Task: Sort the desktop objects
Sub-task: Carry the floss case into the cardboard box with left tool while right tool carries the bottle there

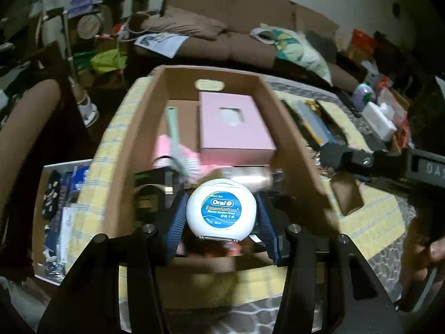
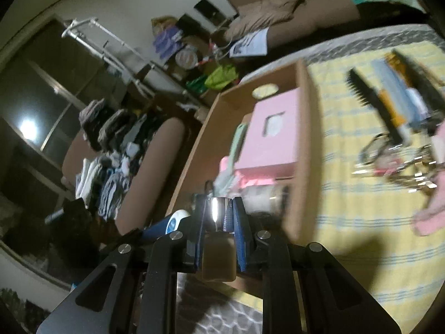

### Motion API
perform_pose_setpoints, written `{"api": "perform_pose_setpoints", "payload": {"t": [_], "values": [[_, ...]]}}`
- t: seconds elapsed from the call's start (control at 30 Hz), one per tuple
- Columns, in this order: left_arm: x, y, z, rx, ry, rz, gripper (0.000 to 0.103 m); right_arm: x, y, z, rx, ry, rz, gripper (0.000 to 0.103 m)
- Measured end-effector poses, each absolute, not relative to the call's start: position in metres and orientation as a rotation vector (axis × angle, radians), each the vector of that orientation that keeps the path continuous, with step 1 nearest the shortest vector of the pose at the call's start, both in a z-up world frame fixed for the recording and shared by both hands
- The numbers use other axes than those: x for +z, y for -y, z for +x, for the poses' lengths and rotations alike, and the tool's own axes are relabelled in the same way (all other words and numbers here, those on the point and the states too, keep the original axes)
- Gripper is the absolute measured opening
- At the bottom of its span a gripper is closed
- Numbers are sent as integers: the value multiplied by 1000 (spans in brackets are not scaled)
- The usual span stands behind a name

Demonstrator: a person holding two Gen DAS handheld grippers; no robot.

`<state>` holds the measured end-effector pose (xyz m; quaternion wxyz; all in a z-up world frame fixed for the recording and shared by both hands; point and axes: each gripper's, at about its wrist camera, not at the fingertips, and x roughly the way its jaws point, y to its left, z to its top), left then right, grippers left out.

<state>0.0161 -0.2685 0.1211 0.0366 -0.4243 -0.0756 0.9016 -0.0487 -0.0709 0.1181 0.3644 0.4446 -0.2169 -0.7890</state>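
My left gripper (image 1: pixel 221 198) is shut on a round white Oral-B dental floss case (image 1: pixel 221 211), which its blue pads (image 1: pixel 178 217) squeeze from both sides. It hangs over the near end of an open cardboard box (image 1: pixel 289 139). In the box lie a pink box (image 1: pixel 233 128), a green-handled brush (image 1: pixel 173 128) and other blurred things. My right gripper (image 2: pixel 219 203) is shut on a small brown bottle (image 2: pixel 218 261) with a shiny silver cap (image 2: pixel 218 213), just over the box's near right corner (image 2: pixel 301 167). The floss case (image 2: pixel 175 218) shows to its left.
The box stands on a yellow checked cloth (image 2: pixel 361 194). To its right lie a black comb (image 2: pixel 361 91), flat packets (image 2: pixel 395 94), glasses and keys (image 2: pixel 389 161) and a pink cloth (image 2: pixel 434 217). A brown sofa (image 1: pixel 236 36) is beyond. A bin of socks (image 1: pixel 52 194) sits left.
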Motion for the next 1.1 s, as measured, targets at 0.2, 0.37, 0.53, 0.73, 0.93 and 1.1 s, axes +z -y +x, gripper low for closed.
{"api": "perform_pose_setpoints", "payload": {"t": [0.2, 0.37, 0.53, 0.73, 0.93, 1.1], "values": [[112, 301, 14, 2784, 326, -1338, 47, 93, 112, -56, -1958, 598, 1202, 18], [111, 316, 12, 2775, 421, -1338, 47, 77, 128, -61, -1911, 686, 1227, 18], [108, 323, 11, 2754, 497, -1346, 47, 68, 140, -61, -1914, 683, 1231, 18], [107, 321, 9, 2761, 489, -1352, 47, 68, 136, -62, -1991, 685, 1228, 39], [107, 315, 2, 2790, 432, -1345, 47, 84, 112, -64, -2033, 699, 1175, 39], [106, 291, -9, 2801, 284, -1342, 47, 89, 96, -69, -2052, 728, 1184, 42]]}}
